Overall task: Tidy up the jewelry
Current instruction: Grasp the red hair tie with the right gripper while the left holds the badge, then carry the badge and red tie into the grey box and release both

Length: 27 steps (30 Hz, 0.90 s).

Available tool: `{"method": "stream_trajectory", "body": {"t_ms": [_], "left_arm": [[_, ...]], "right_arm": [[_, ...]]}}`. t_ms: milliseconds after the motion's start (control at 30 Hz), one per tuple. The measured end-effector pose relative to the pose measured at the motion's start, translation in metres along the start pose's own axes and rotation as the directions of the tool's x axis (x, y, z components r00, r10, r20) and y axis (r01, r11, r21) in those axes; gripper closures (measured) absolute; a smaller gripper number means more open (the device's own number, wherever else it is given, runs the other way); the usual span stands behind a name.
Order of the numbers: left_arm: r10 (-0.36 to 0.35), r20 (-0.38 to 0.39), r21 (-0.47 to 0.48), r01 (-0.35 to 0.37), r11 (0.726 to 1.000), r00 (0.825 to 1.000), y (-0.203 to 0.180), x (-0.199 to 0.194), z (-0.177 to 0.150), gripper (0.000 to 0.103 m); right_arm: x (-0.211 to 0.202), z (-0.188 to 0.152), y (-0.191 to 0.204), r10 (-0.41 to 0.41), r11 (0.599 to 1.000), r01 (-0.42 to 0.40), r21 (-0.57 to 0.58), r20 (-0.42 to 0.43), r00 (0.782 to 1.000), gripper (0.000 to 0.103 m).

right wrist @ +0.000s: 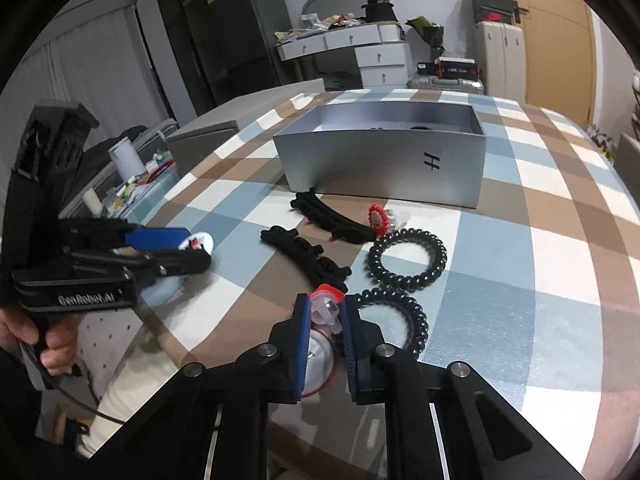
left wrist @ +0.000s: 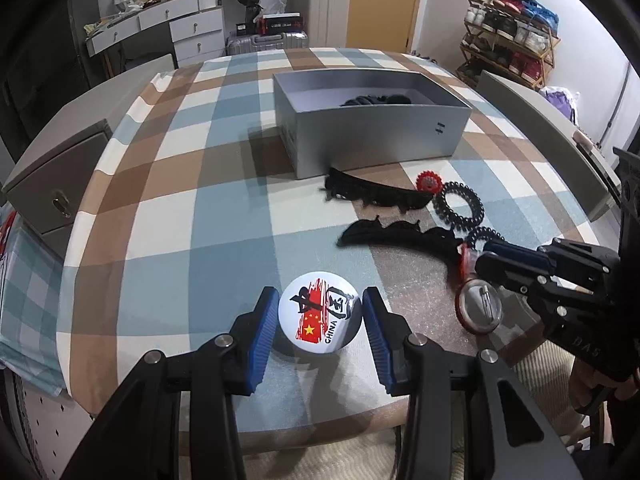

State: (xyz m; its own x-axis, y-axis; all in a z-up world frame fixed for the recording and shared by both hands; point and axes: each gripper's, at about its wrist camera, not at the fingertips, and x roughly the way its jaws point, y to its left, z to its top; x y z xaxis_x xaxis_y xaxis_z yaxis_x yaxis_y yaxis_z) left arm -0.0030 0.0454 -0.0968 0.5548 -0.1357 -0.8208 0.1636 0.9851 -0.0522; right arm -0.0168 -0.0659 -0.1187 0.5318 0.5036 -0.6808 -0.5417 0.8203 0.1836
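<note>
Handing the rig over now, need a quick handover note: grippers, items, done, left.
Left gripper: open, fingers either side of the China badge on the table, not clamped.
Right gripper: closing around a small clear-and-red piece; grip unclear. A second badge lies face down below it.
Grey box: some dark items already inside.
Left outside: two black hair clips, two black coil hair ties, a red flower piece, both badges.

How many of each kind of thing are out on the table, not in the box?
Black hair clips: 2
Black spiral hair ties: 2
Round badges: 2
Red-topped clear pieces: 2
Total: 8
</note>
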Motion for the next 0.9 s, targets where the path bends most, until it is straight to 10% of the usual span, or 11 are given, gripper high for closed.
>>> {"method": "stream_trajectory", "body": {"t_ms": [900], "left_arm": [[-0.052, 0.042, 0.015, 0.051, 0.999, 0.998, -0.01, -0.007, 0.03, 0.066]], "right_arm": [[-0.023, 0.012, -0.013, 0.096, 0.993, -0.102, 0.051, 0.108, 0.99, 0.098]]}}
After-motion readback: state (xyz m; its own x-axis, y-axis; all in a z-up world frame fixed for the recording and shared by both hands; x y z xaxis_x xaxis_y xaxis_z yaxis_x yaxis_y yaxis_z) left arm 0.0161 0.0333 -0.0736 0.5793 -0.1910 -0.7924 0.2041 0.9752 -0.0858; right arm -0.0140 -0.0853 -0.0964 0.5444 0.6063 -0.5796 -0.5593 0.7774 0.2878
